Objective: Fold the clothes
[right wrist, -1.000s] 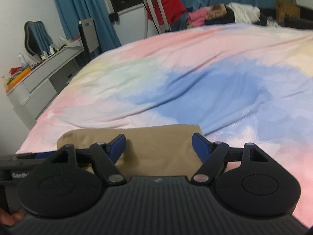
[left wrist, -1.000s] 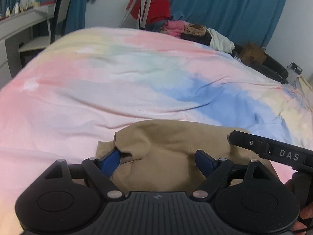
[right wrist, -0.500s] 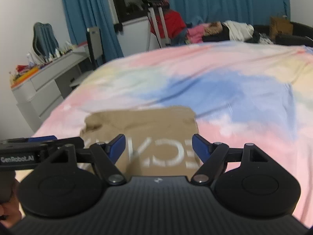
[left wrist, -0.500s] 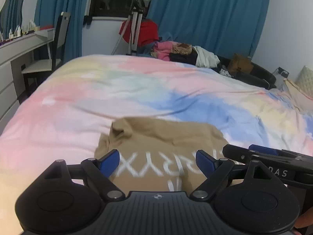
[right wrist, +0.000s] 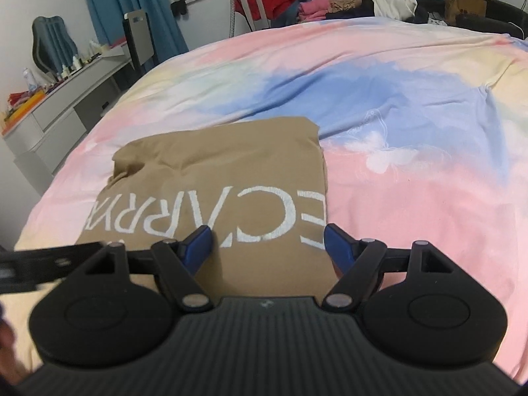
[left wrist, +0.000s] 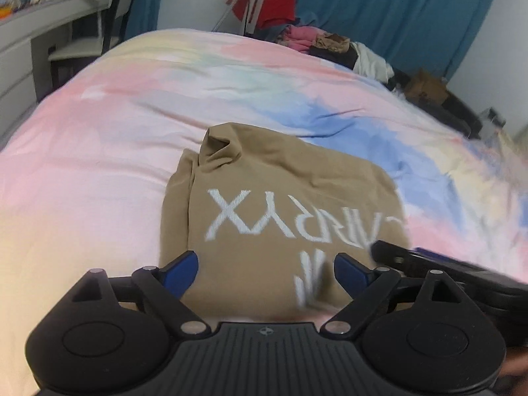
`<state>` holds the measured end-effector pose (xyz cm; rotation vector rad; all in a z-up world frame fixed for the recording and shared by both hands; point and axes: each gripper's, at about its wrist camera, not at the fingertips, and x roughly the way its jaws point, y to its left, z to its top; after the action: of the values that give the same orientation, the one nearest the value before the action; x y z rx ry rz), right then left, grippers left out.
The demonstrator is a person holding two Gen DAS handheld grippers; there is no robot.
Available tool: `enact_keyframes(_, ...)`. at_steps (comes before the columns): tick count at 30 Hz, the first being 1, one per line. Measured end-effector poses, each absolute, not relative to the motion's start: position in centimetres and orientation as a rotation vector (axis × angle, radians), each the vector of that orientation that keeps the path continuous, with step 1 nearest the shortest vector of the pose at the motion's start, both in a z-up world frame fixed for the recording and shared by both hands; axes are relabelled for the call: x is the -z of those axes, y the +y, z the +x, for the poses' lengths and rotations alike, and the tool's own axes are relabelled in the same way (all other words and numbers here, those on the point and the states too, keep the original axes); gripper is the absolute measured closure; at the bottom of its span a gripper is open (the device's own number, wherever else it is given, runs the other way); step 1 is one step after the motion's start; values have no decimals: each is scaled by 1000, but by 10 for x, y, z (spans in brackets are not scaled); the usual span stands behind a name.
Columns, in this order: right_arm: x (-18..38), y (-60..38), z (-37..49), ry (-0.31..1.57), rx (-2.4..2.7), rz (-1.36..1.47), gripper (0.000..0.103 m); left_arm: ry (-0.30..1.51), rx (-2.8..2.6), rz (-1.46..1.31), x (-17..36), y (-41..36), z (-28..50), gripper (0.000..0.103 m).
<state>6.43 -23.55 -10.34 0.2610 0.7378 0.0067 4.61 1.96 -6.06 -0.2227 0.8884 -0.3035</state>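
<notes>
Left wrist view: your left tool [left wrist: 264, 269] hangs over the near edge of the tan shirt [left wrist: 283, 198].
Left tool: its jaws have just been opening and now stand wide, blue fingers [left wrist: 184, 269] clear of the cloth, gripping nothing.
Shirt: folded into a rough square on the pastel bed cover [left wrist: 99, 125], white lettering face up.
Right tool [right wrist: 269, 242]: your jaws are spread apart above the shirt's near right corner, nothing pinched.
Far end: a clothes pile [right wrist: 346, 3].
</notes>
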Motion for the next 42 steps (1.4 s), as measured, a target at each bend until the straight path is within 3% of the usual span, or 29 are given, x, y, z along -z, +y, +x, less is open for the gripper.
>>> enact_keyframes(4, 103, -236, 66, 744, -5, 259, 26, 934, 383, -494, 59, 53, 27, 10)
enact_keyframes(11, 100, -239, 67, 755, 14, 277, 26, 1061, 370, -838, 110, 78, 37, 12)
enact_keyframes(17, 99, -237, 67, 754, 19, 268, 26, 1061, 280, -1172, 151, 95, 52, 22)
enact_keyframes(21, 99, -235, 67, 751, 25, 256, 26, 1005, 232, -1204, 152, 101, 51, 46)
enact_keyframes(26, 98, -235, 66, 748, 28, 250, 26, 974, 226, -1210, 149, 102, 48, 56)
enact_keyframes(31, 86, -237, 59, 691, 54, 291, 26, 912, 265, -1147, 133, 96, 46, 73)
enact_keyframes(36, 57, -255, 30, 586, -245, 763, 24, 858, 318, -1146, 123, 97, 42, 76)
enact_keyframes(42, 129, -242, 42, 864, -445, 1300, 24, 841, 324, -1164, 123, 98, 40, 77)
